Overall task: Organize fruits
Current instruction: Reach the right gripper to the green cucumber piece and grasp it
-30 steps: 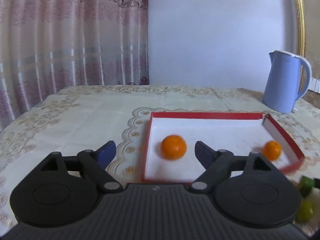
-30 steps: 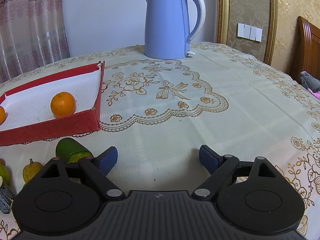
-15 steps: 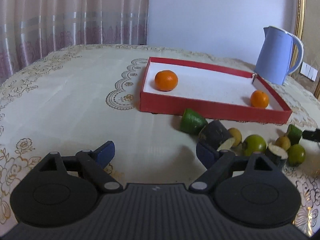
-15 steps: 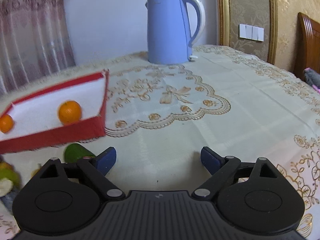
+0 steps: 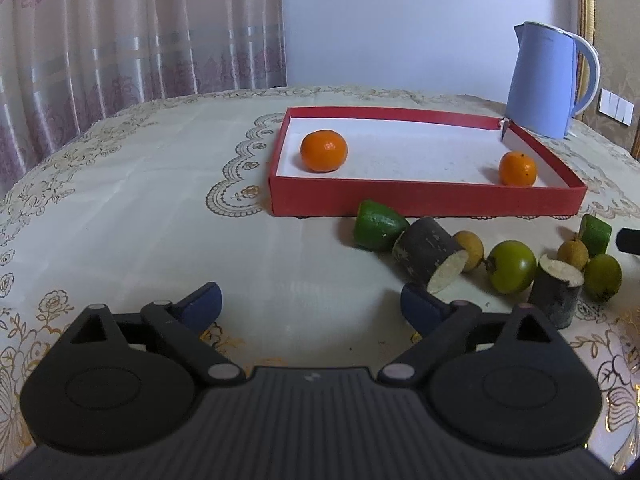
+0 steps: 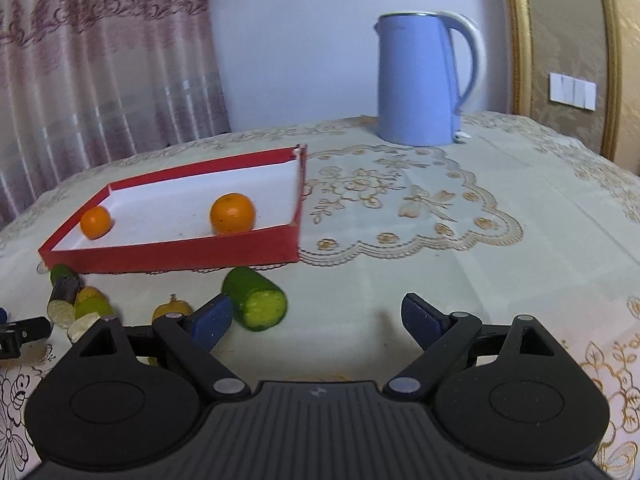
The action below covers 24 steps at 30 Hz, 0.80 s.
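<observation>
Here, largest to smallest:
Surface: round surface (image 5: 132,216) under a cream lace cloth with gold flowers; it carries everything below.
Tray: red-walled, white-floored tray (image 5: 424,198), far side of the fruit row; it already holds two oranges, a larger orange (image 5: 323,150) at its left end and a smaller orange (image 5: 517,168) near its right wall.
Kettle: blue kettle (image 6: 420,80) behind the tray's right corner, well clear of any reach.
Left claw: left claw (image 5: 311,303) hovers low over bare cloth, released and empty; its jaws have just been opening wider, nothing between them.
Right claw: right claw (image 6: 317,317) likewise spread and empty, its left finger just beside a green cut piece (image 6: 256,298).
Loose fruit: a row in front of the tray's near wall, comprising another green wedge (image 5: 378,225), two dark-skinned cut cylinders (image 5: 430,254), a round green fruit (image 5: 512,266) and small yellow-brown fruits (image 5: 470,250).
Step in hand: judged as between picks, two oranges sorted, the row still outside.
Next move: each claw should close on the piece nearest it, then lift over the near wall.
Obstacles: pieces lie touching or close together, so a neighbour may be nudged; round ones may roll.
</observation>
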{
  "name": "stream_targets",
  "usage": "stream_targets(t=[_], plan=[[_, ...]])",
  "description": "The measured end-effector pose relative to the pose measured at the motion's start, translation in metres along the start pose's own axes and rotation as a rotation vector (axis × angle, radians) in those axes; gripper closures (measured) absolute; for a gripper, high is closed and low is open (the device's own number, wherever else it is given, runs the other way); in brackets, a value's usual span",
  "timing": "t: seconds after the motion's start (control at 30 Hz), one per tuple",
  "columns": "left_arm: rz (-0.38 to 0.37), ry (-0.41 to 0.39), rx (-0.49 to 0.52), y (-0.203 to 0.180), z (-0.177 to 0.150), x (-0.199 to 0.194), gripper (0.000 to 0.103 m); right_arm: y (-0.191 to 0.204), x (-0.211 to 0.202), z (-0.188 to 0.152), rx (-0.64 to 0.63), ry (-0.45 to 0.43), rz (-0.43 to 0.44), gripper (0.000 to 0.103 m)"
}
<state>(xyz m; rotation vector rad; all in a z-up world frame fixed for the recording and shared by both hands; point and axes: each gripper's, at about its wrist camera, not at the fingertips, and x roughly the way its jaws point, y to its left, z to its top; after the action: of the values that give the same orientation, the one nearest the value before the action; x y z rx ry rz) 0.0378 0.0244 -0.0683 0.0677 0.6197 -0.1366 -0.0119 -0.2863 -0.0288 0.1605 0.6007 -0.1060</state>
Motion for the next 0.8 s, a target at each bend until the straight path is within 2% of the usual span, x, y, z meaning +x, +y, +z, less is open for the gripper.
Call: stream_targets(t=[0.4, 0.73, 0.8], plan=[[-0.021, -0.008, -0.012, 0.004, 0.001, 0.001, 0.002, 0.013, 0.014, 0.007, -0.063, 0.000, -0.014, 0.011], [-0.045, 0.004, -0.026, 0.007, 0.002, 0.003, 0.000, 0.029, 0.032, 0.011, -0.122, 0.016, 0.009, 0.012], [-0.045, 0.005, -0.026, 0.007, 0.002, 0.004, 0.000, 0.030, 0.035, 0.010, -0.126, 0.023, 0.014, 0.018]])
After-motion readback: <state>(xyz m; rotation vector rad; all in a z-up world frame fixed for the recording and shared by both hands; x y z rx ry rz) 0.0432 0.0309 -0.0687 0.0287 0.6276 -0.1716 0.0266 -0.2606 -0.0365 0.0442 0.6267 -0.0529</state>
